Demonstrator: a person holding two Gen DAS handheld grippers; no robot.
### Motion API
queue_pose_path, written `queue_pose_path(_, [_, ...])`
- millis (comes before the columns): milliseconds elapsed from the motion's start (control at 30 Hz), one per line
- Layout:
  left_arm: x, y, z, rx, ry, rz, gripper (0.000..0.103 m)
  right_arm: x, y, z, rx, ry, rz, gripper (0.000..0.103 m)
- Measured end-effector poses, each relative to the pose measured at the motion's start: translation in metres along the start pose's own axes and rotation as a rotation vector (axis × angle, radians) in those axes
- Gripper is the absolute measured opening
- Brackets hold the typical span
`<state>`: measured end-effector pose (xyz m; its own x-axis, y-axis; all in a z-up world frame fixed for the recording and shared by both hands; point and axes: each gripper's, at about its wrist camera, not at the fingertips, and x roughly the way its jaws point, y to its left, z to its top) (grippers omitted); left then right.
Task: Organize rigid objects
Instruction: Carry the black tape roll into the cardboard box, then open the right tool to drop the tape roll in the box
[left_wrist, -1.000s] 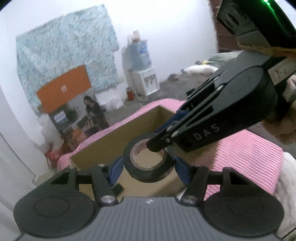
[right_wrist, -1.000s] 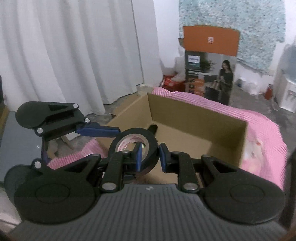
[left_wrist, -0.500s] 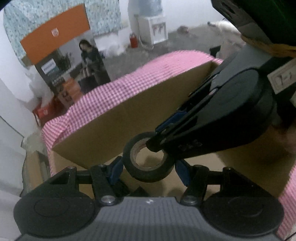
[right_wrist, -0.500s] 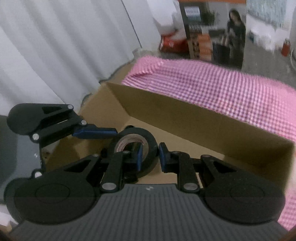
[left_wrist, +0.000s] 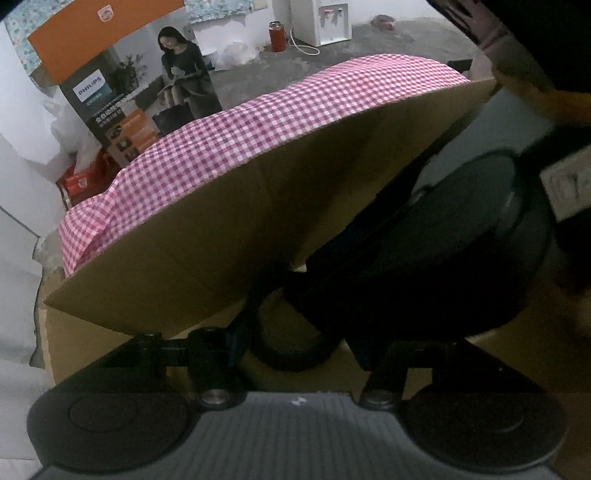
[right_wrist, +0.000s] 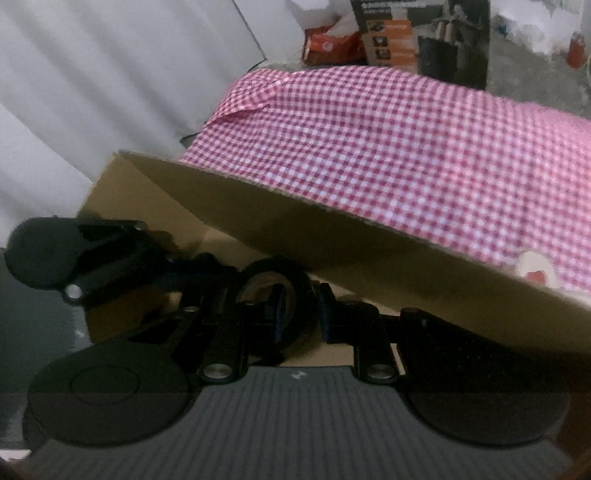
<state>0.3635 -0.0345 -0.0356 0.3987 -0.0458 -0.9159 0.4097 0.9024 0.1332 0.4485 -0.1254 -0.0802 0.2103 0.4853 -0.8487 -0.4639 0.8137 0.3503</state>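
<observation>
Right gripper (right_wrist: 299, 310) pinched black ring-shaped tape roll (right_wrist: 273, 280) inside brown cardboard box (right_wrist: 332, 229); left gripper (left_wrist: 295, 343) closing around it at 9 o'clock; release remained

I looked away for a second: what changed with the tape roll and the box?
Both hand-held grippers carried the black tape roll down into the cardboard box, behind its wall. The right hand-held gripper still pinches the roll's wall; the left hand-held gripper's jaws are closing around it.
</observation>
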Motion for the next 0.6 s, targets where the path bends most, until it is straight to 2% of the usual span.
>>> queue_pose_path(133, [0.001,-0.002,0.004,0.011,-0.012,0.017,0.057,0.008,0.001,0.003,-0.013,-0.009,-0.006,0.019])
queue_pose_path(200, [-0.004,-0.005,0.004,0.021,-0.029,0.032,0.067,0.008,-0.001,0.004,-0.004,-0.017,-0.002,0.020])
queue_pose_path(267, [-0.015,-0.007,0.001,0.029,-0.054,0.041,0.072,-0.003,-0.003,0.002,0.008,-0.037,0.003,0.023])
queue_pose_path(367, [-0.041,-0.008,-0.005,0.030,-0.111,0.051,0.079,-0.029,-0.001,-0.001,0.018,-0.091,0.001,0.034])
queue_pose_path(400, [-0.052,-0.007,-0.008,0.027,-0.136,0.051,0.082,-0.042,0.002,-0.004,0.014,-0.119,-0.002,0.044])
queue_pose_path(433, [-0.063,-0.007,-0.010,0.022,-0.158,0.049,0.082,-0.054,0.006,-0.007,0.008,-0.145,-0.006,0.053])
queue_pose_path(500, [-0.090,-0.005,-0.017,0.000,-0.207,0.044,0.085,-0.083,0.016,-0.016,-0.009,-0.206,-0.005,0.058])
queue_pose_path(600, [-0.131,-0.002,-0.028,-0.041,-0.290,0.036,0.086,-0.129,0.034,-0.036,-0.028,-0.298,0.006,0.074])
